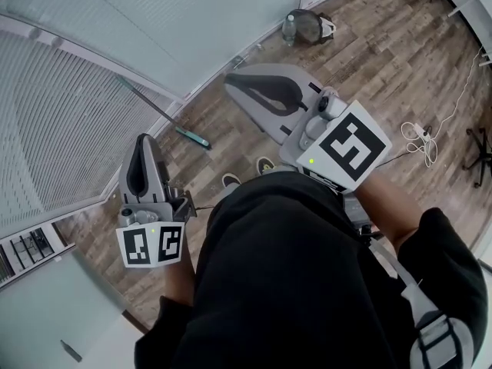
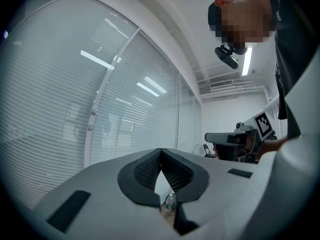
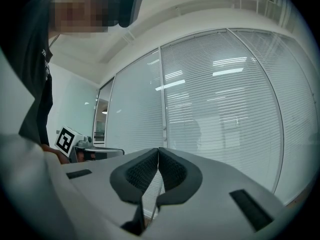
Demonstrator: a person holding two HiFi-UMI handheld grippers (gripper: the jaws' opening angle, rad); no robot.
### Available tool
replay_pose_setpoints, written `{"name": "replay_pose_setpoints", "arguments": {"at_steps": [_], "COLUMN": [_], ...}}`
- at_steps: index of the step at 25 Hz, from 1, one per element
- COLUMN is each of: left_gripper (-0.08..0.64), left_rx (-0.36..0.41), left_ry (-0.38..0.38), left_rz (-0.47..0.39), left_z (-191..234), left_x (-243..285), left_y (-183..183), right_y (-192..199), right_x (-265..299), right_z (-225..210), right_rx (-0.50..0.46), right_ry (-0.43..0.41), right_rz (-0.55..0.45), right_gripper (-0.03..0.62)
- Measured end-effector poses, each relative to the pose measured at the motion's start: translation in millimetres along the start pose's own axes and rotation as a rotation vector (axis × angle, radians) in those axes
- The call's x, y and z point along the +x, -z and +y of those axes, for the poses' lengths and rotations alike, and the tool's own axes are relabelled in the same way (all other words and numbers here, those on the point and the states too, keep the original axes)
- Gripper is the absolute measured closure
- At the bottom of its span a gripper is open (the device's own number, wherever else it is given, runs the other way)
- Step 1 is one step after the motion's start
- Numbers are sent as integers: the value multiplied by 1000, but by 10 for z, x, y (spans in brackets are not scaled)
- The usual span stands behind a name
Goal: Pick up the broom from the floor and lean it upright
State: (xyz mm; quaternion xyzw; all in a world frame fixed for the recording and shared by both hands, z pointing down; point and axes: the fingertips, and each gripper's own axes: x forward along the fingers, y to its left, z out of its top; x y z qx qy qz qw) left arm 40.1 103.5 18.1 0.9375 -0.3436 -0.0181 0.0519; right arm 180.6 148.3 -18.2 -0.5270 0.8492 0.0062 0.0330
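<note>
Holding both tools level and empty, left gripper [image 1: 144, 143] and right gripper [image 1: 234, 84] pinched together, I'm eyeing the broom [image 1: 154, 105], which seems propped against the glass partition [image 1: 84, 137], teal foot on the wood floor [image 1: 369, 68]. It's looking light, stiff and slick-shafted, so I'd be gripping it mid-shaft.

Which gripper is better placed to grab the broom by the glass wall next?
Probably left. The broom is just ahead of the left gripper; the right gripper sits farther right of it. Both are shut and empty, so either must open first.
</note>
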Motion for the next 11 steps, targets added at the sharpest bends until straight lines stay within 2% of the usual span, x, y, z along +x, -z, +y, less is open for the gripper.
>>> {"name": "replay_pose_setpoints", "arguments": {"at_steps": [11], "left_gripper": [537], "left_rx": [-2], "left_ry": [34], "left_rz": [11], "left_z": [-26], "left_x": [67], "left_y": [88], "right_y": [101], "right_x": [16], "right_z": [9], "right_rx": [13], "right_ry": [9], "right_rz": [32], "right_gripper": [572]}}
